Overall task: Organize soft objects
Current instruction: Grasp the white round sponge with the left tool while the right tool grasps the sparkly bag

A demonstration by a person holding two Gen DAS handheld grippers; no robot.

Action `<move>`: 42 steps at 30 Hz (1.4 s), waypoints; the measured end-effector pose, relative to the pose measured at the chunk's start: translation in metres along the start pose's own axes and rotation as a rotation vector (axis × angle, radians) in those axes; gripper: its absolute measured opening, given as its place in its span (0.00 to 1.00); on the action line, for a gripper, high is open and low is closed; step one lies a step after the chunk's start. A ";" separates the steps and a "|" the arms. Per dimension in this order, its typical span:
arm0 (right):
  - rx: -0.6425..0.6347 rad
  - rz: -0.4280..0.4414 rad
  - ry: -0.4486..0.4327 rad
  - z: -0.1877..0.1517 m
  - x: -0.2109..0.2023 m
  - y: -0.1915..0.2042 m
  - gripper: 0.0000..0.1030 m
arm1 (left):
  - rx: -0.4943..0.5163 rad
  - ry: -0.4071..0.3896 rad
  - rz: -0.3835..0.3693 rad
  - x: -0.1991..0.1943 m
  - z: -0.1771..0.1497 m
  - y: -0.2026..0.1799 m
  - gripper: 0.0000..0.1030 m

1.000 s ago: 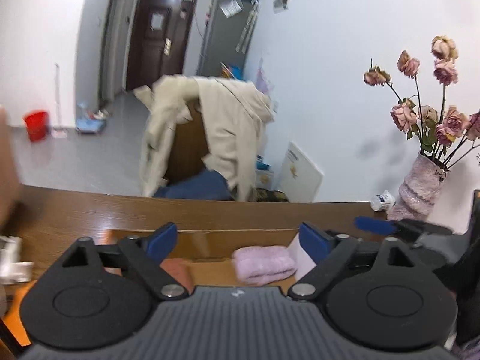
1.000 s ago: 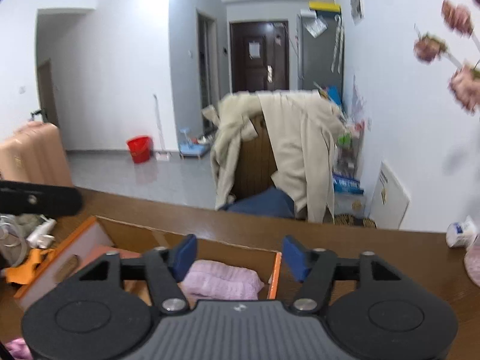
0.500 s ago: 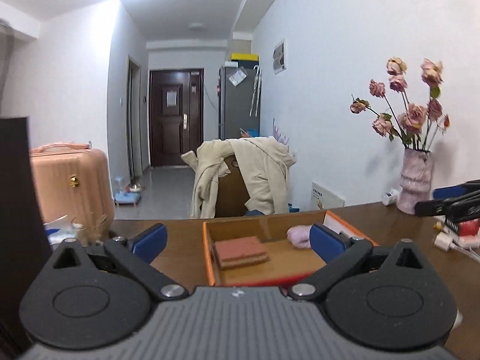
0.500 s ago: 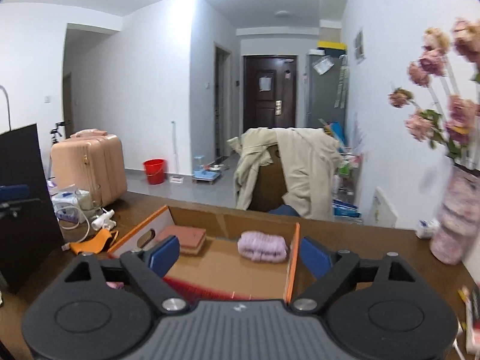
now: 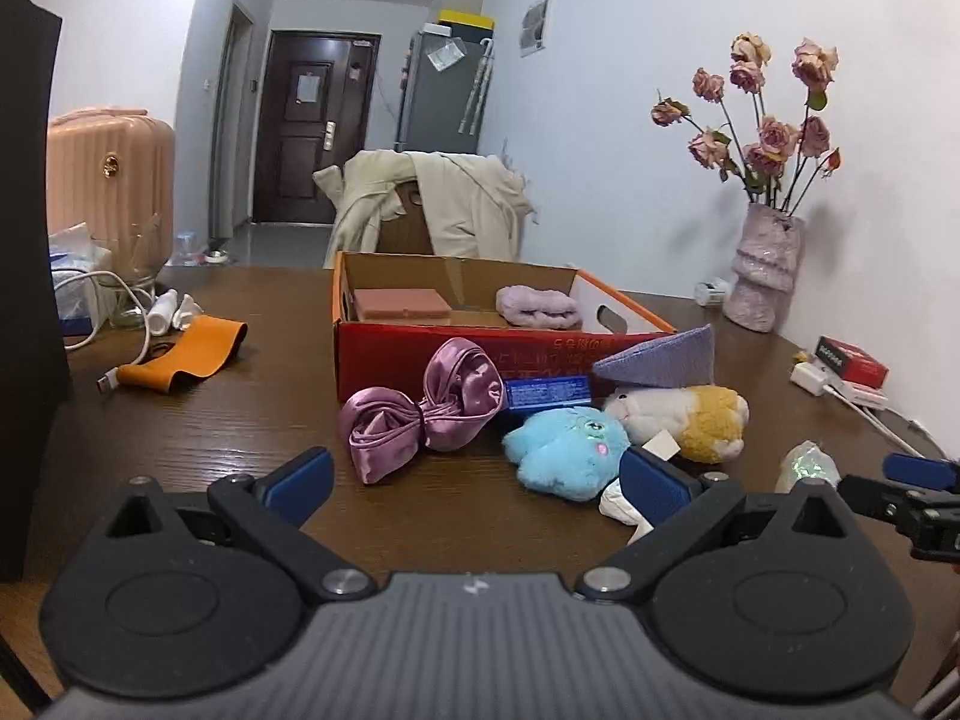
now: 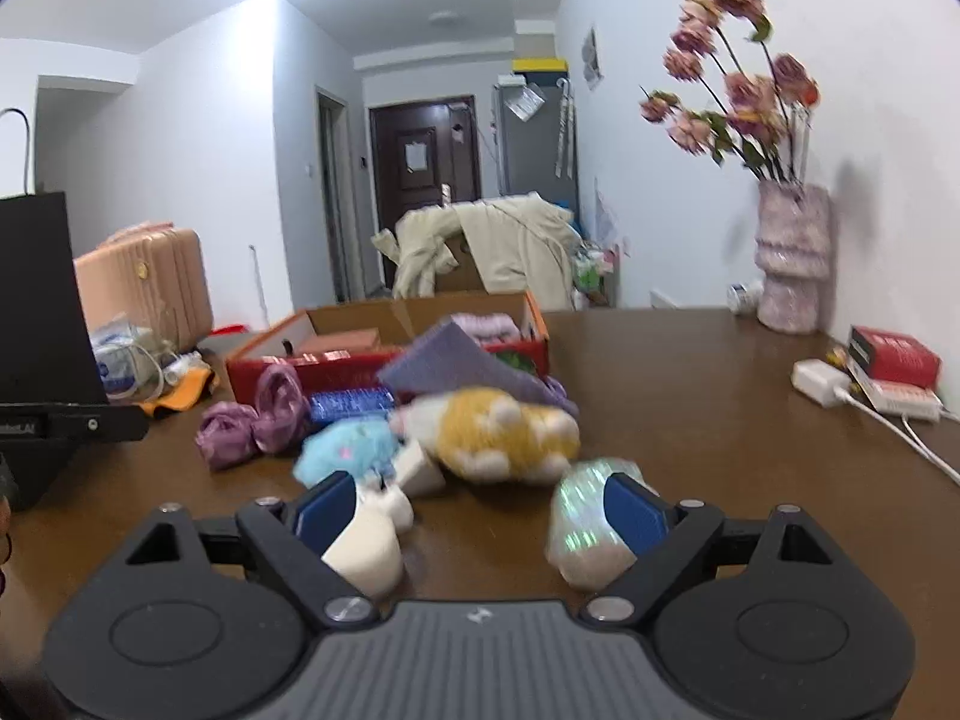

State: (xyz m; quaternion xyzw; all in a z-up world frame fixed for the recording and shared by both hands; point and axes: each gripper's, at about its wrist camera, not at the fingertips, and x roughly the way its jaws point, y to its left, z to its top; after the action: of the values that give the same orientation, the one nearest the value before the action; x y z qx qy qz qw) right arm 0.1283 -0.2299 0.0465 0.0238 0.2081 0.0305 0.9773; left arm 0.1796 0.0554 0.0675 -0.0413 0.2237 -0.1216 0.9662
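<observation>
An open orange-red cardboard box [image 5: 420, 348] stands mid-table and holds a pink folded cloth [image 5: 401, 303] and a lilac fluffy towel [image 5: 537, 307]. In front of it lie a purple satin bow [image 5: 423, 414], a blue plush [image 5: 567, 450], a yellow-white plush [image 5: 690, 414] and a purple folded cloth [image 5: 660, 360]. My left gripper [image 5: 474, 483] is open and empty, short of the bow. My right gripper [image 6: 480, 510] is open, with a white soft item [image 6: 366, 546] by its left finger and an iridescent packet [image 6: 591, 522] by its right finger.
A vase of dried roses [image 5: 762, 276] stands at the back right. A red box and white charger [image 5: 840, 369] lie on the right. An orange band [image 5: 180, 360], cables and a glass lie on the left. A dark upright object [image 5: 27, 300] stands at the far left.
Both grippers have pulled back from over the box toward the table's near side and lowered. The loose soft toys in front of the box have come into view.
</observation>
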 end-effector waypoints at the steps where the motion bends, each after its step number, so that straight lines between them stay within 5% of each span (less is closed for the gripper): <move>1: -0.001 -0.004 -0.006 -0.002 -0.002 -0.002 0.87 | -0.012 -0.009 0.000 -0.002 0.000 -0.003 1.00; 10: -0.019 0.098 -0.008 0.029 0.023 -0.045 0.85 | -0.033 -0.026 -0.011 -0.001 -0.002 -0.051 1.00; 17: -0.021 0.187 0.098 0.012 0.063 -0.079 0.76 | 0.047 0.064 -0.006 0.042 -0.021 -0.098 1.00; 21: -0.037 0.217 0.161 0.001 0.083 -0.090 0.60 | 0.072 0.161 0.006 0.071 -0.036 -0.115 0.99; 23: -0.058 0.229 0.191 -0.002 0.091 -0.093 0.43 | 0.073 0.184 0.009 0.079 -0.042 -0.120 0.89; 27: -0.025 0.308 0.202 -0.001 0.099 -0.102 0.39 | 0.088 0.188 0.021 0.087 -0.047 -0.130 0.71; 28: -0.024 0.320 0.204 -0.001 0.100 -0.101 0.39 | 0.089 0.193 0.019 0.089 -0.048 -0.132 0.57; 42: -0.084 0.373 0.194 0.005 0.090 -0.087 0.37 | 0.024 0.092 0.031 0.061 -0.039 -0.131 0.56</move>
State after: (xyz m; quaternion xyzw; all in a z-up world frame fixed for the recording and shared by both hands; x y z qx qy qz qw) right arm 0.2167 -0.3104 0.0095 0.0183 0.2915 0.2216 0.9304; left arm 0.1873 -0.0878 0.0241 -0.0204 0.2672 -0.1112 0.9570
